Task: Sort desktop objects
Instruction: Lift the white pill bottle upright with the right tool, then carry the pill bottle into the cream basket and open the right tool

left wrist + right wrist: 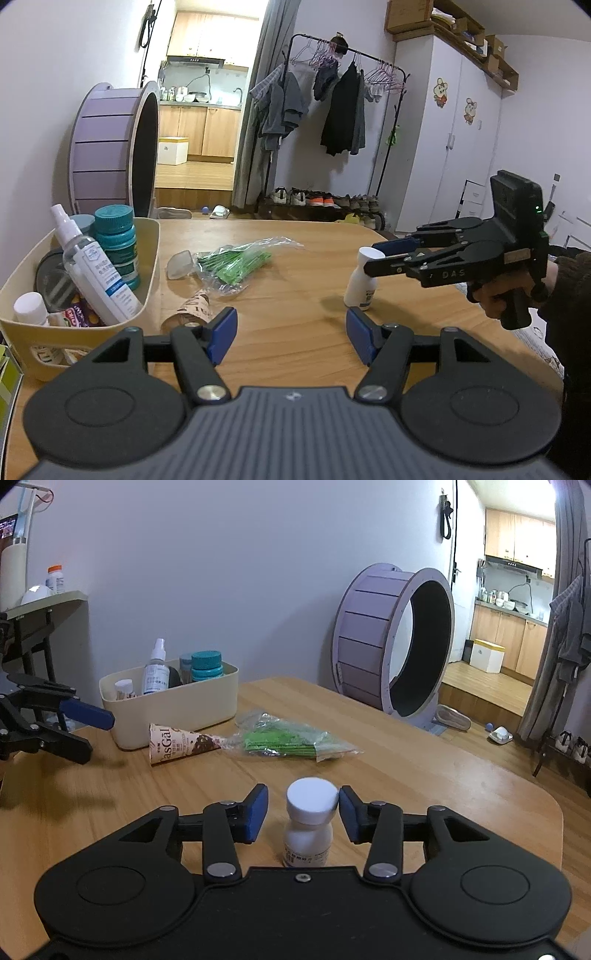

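A small white bottle [308, 843] with a white cap stands upright on the wooden table [424, 768]. My right gripper [303, 812] is open around its cap: the right pad touches the cap, while the left pad stands a little apart. In the left wrist view, that bottle [358, 291] sits at mid right with the right gripper [370, 256] at its cap. My left gripper [291, 336] is open and empty, low over the table near the cream bin [149, 266]. The bin holds a spray bottle [88, 266], a teal-capped bottle [118, 243] and smaller items.
A paper cone wrapper [177, 744] and a clear bag of green sticks [288, 742] lie on the table beside the bin [184, 709]. A clear plastic piece [179, 264] lies by the bag. A large purple wheel [391, 646] stands beyond the table's far edge.
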The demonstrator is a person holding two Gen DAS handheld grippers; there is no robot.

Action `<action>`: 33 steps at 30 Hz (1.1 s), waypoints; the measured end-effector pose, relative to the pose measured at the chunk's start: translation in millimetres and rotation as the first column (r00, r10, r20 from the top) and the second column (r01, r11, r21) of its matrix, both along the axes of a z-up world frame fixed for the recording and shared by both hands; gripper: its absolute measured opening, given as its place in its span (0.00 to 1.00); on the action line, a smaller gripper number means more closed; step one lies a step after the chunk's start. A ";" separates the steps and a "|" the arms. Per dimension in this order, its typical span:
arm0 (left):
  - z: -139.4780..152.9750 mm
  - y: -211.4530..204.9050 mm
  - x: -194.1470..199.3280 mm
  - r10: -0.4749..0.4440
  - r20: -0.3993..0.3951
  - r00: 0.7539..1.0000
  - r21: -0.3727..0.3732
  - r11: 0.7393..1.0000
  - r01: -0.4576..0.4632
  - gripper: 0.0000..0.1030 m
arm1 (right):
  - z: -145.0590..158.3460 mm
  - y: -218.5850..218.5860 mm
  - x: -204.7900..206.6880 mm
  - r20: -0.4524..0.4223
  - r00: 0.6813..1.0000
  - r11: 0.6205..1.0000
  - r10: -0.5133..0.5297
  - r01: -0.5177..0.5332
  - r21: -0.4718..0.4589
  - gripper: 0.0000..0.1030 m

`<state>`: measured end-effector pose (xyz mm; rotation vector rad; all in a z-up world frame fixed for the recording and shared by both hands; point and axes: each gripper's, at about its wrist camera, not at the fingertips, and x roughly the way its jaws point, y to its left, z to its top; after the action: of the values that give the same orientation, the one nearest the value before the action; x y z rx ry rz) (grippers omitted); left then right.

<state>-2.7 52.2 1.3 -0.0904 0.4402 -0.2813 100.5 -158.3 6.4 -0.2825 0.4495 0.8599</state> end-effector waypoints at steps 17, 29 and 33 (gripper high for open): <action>1.4 4.6 -5.7 0.007 0.017 1.000 0.000 1.000 -0.007 0.62 | 2.5 -0.4 8.0 -0.054 0.998 0.999 -0.020 0.022 0.036 0.30; 3.4 18.7 -14.5 0.045 0.023 0.999 -0.015 0.999 -0.045 0.62 | 31.5 13.8 6.4 -0.023 1.000 0.995 -0.014 0.017 0.103 0.30; 6.5 26.7 -19.5 0.066 0.031 0.997 -0.029 0.997 -0.065 0.62 | 45.1 34.1 4.9 -0.008 1.000 0.991 0.017 -0.016 0.133 0.30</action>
<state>-22.1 78.9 7.8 -0.1269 0.4006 -0.2245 105.4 -124.2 51.6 -0.1599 0.3970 0.9037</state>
